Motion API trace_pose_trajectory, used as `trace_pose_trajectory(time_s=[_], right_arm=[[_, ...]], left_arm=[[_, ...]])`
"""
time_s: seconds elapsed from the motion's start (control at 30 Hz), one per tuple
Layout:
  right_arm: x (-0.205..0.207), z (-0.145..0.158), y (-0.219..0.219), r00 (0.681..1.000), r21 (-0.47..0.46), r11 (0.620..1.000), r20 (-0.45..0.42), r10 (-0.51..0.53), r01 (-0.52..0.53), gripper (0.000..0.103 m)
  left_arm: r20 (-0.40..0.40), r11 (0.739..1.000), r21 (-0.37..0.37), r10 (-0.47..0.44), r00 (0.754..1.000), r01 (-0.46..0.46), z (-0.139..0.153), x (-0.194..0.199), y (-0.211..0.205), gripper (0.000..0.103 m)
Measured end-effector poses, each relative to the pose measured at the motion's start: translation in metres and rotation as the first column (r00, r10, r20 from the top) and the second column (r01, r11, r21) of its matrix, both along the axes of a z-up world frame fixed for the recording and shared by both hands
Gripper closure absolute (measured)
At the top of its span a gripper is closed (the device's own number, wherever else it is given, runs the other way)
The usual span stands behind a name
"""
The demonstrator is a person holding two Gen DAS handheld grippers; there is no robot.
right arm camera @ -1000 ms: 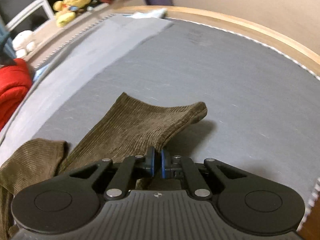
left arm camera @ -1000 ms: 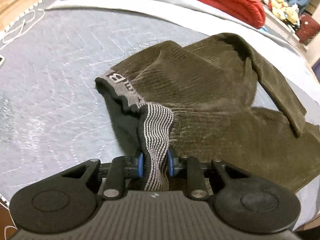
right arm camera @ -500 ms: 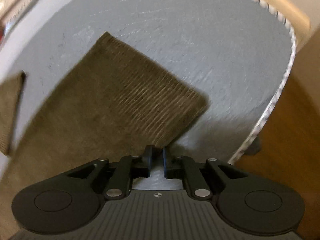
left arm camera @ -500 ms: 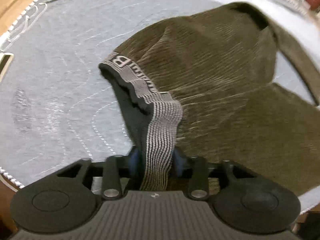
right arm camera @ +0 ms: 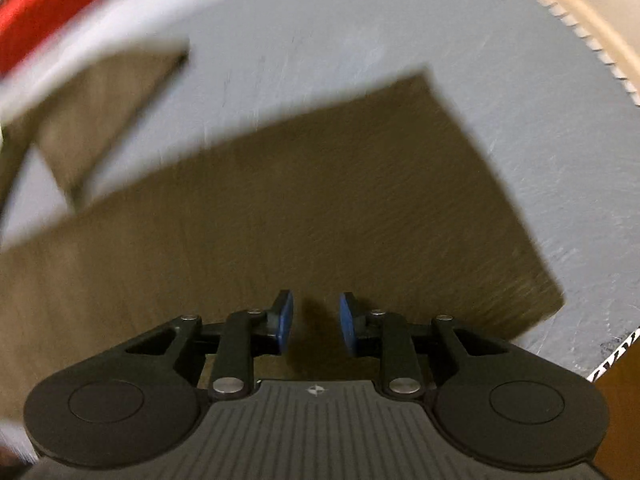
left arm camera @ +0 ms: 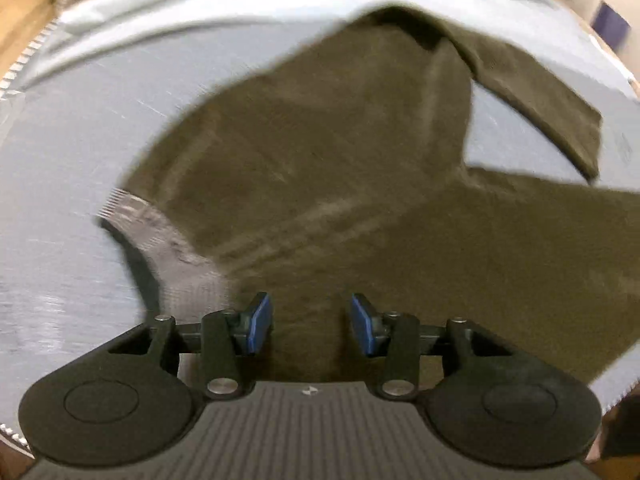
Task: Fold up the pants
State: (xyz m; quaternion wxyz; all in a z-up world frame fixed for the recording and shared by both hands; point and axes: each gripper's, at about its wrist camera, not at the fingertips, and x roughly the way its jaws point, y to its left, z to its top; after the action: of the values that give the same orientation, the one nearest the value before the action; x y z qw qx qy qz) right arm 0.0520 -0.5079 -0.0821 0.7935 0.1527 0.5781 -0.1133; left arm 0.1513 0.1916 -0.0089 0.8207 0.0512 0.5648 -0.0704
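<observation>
Pants [left arm camera: 360, 184] are lying spread on the grey bed [left arm camera: 72, 152], waistband [left arm camera: 160, 236] at one end, legs still splayed apart; laying-out looks done, no fold made yet. Left tongs [left arm camera: 312, 326] and right tongs [right arm camera: 315, 324] have just been opening and are now hanging spread, pinching nothing, fabric lying beneath them. Red bedding [right arm camera: 52, 12] is showing beyond.

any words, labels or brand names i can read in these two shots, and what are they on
None can be read.
The grey waistband of the olive pants carries pale marks, smeared by motion blur: not legible.
The small emblem on the left gripper body is a symbol, not text; the same on the right gripper.
The grey bed cover shows no writing.
</observation>
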Motion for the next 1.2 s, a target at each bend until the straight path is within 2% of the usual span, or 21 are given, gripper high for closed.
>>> trace_pose_trajectory(time_s=[0.03, 0.07, 0.1, 0.13, 0.17, 0.2, 0.27, 0.3, 0.37, 0.43, 0.47, 0.5, 0.53, 0.73, 0.77, 0.83, 0.93, 1.03, 1.1, 1.2], right_arm=[[0.004, -0.012, 0.005, 0.998, -0.010, 1.000, -0.065, 0.015, -0.016, 0.076], [0.006, -0.018, 0.006, 0.996, -0.019, 1.000, -0.092, 0.023, -0.025, 0.076], [0.010, -0.017, 0.007, 0.996, -0.025, 0.999, -0.087, 0.026, -0.029, 0.075], [0.014, -0.012, 0.007, 0.998, -0.032, 0.999, -0.062, 0.019, -0.021, 0.075], [0.017, -0.005, 0.007, 1.000, -0.048, 0.999, -0.027, 0.008, -0.009, 0.075], [0.020, 0.003, 0.009, 1.000, -0.065, 0.998, 0.023, 0.004, -0.002, 0.075], [0.030, 0.026, 0.019, 0.985, -0.061, 0.998, 0.169, 0.023, -0.012, 0.075], [0.036, 0.037, 0.027, 0.970, -0.041, 0.999, 0.240, 0.034, -0.025, 0.075], [0.050, 0.052, 0.046, 0.940, -0.012, 0.998, 0.336, 0.064, -0.064, 0.075], [0.070, 0.065, 0.066, 0.912, -0.011, 0.992, 0.392, 0.119, -0.124, 0.075], [0.082, 0.068, 0.083, 0.895, -0.024, 0.986, 0.416, 0.161, -0.166, 0.075], [0.090, 0.070, 0.095, 0.882, -0.034, 0.979, 0.430, 0.194, -0.199, 0.075], [0.097, 0.073, 0.112, 0.869, -0.045, 0.971, 0.439, 0.230, -0.234, 0.075], [0.159, 0.053, 0.187, 0.803, -0.130, 0.890, 0.390, 0.451, -0.437, 0.075], [0.162, 0.049, 0.195, 0.790, -0.139, 0.870, 0.372, 0.488, -0.473, 0.074], [0.173, 0.032, 0.215, 0.761, -0.175, 0.824, 0.319, 0.565, -0.538, 0.061], [0.180, 0.012, 0.224, 0.737, -0.216, 0.778, 0.250, 0.628, -0.590, 0.058], [0.184, -0.005, 0.225, 0.720, -0.230, 0.745, 0.196, 0.666, -0.626, 0.057], [0.185, -0.014, 0.230, 0.689, -0.252, 0.710, 0.182, 0.702, -0.657, 0.051], [0.179, -0.019, 0.236, 0.627, -0.304, 0.647, 0.173, 0.760, -0.699, 0.051]], left_arm=[[-0.039, 1.000, 0.003, -0.017, 0.999, 0.017, -0.010, 0.003, -0.005, 0.051], [-0.103, 0.999, 0.026, -0.036, 0.994, 0.039, -0.024, 0.006, -0.010, 0.049], [-0.171, 0.996, 0.061, -0.060, 0.983, 0.071, -0.038, 0.007, -0.015, 0.049], [-0.202, 0.989, 0.095, -0.090, 0.975, 0.110, -0.046, 0.007, -0.020, 0.049], [-0.201, 0.983, 0.118, -0.118, 0.972, 0.144, -0.048, 0.008, -0.026, 0.049], [-0.190, 0.983, 0.122, -0.110, 0.976, 0.135, -0.045, 0.011, -0.028, 0.049], [-0.134, 0.990, 0.110, -0.073, 0.988, 0.088, -0.031, 0.020, -0.029, 0.049], [-0.080, 0.994, 0.087, -0.064, 0.995, 0.070, -0.019, 0.023, -0.032, 0.049], [0.012, 0.998, 0.037, -0.050, 0.999, 0.050, -0.001, 0.031, -0.040, 0.050], [0.096, 0.999, 0.004, -0.044, 0.994, 0.043, 0.013, 0.040, -0.056, 0.061], [0.125, 0.999, -0.012, -0.047, 0.991, 0.049, 0.019, 0.044, -0.061, 0.079], [0.149, 0.998, -0.031, -0.051, 0.987, 0.056, 0.022, 0.050, -0.070, 0.099], [0.166, 0.997, -0.041, -0.055, 0.985, 0.062, 0.024, 0.054, -0.078, 0.103], [0.264, 0.993, -0.054, -0.087, 0.960, 0.105, 0.023, 0.088, -0.138, 0.103], [0.272, 0.992, -0.066, -0.090, 0.958, 0.111, 0.021, 0.095, -0.147, 0.103], [0.280, 0.989, -0.080, -0.099, 0.955, 0.125, 0.015, 0.105, -0.163, 0.102], [0.276, 0.985, -0.090, -0.121, 0.954, 0.150, 0.001, 0.123, -0.186, 0.096], [0.249, 0.985, -0.053, -0.146, 0.957, 0.164, -0.022, 0.144, -0.207, 0.078], [0.235, 0.985, -0.023, -0.163, 0.958, 0.173, -0.036, 0.155, -0.217, 0.065], [0.227, 0.984, 0.015, -0.179, 0.957, 0.180, -0.052, 0.167, -0.223, 0.051]])
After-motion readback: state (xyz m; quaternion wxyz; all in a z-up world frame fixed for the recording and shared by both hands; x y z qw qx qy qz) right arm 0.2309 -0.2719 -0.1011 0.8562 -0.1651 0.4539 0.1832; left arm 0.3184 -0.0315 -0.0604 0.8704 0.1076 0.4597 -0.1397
